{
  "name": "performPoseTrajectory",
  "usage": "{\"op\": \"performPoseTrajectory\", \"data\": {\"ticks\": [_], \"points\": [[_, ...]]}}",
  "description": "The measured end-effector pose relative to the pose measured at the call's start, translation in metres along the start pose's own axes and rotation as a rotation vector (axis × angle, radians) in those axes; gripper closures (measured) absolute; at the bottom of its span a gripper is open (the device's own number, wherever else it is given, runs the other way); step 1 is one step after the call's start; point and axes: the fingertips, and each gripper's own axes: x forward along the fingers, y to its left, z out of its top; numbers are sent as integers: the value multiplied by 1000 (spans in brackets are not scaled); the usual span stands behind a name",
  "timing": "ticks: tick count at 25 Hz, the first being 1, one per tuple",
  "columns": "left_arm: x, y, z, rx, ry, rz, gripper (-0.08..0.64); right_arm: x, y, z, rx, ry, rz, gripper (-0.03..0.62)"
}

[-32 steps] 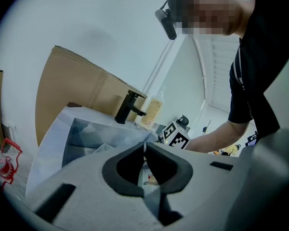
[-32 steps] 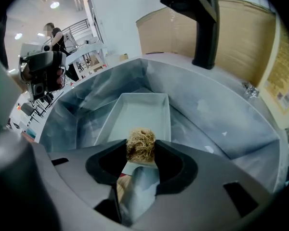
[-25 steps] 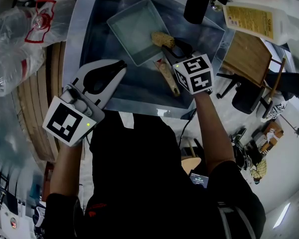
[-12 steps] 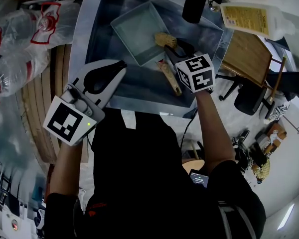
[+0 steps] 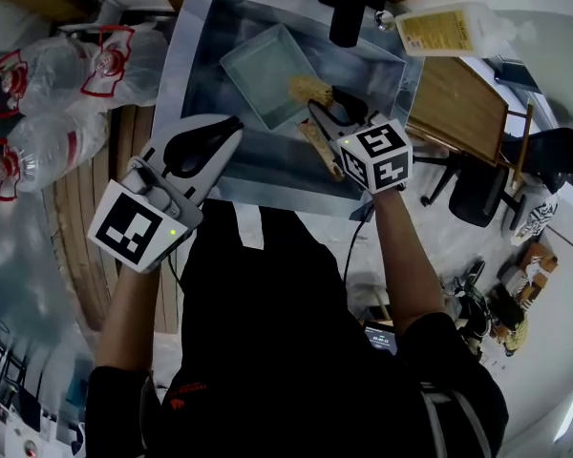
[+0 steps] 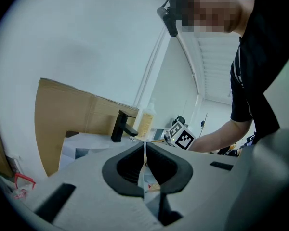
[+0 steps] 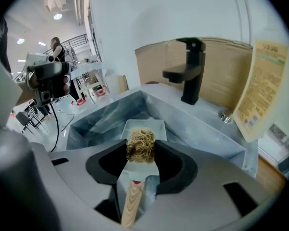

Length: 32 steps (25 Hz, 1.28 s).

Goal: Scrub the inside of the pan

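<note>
A pale rectangular pan [image 5: 265, 72] lies in the steel sink [image 5: 206, 84]; in the right gripper view the pan [image 7: 145, 126] shows just beyond the jaws. My right gripper [image 5: 330, 114] is shut on a wooden-handled brush [image 5: 315, 137], whose straw-coloured bristle head [image 5: 307, 90] rests at the pan's right edge. From the right gripper's own camera the bristle head [image 7: 141, 146] sits between the jaws and the handle [image 7: 130, 203] runs back under them. My left gripper [image 5: 213, 134] is shut and holds nothing; it hovers over the sink's near left rim, tilted upward [image 6: 144, 150].
A black tap [image 5: 351, 6] stands at the sink's far side with a soap bottle [image 5: 447, 27] beside it. A wooden board [image 5: 456, 103] lies right of the sink. Bagged plastic bottles [image 5: 95, 60] lie on the left. Cardboard [image 7: 216, 71] backs the sink.
The head view has drifted, so everything sits a little lower in frame. The right gripper still holds the brush at the pan's right edge. The left gripper has not shifted.
</note>
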Motion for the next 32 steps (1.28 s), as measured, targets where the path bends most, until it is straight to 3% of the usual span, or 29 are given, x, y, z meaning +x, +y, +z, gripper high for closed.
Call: {"op": "performPoseTrajectory", "data": {"ticks": [23,32], "points": [[-49,-57,75,155,-84,-61,531,-151,66,85,78,-367,-17,419],[-48,-62,93,196,-86,-99,531,-169,74,96,101,-432,-34,419]]}}
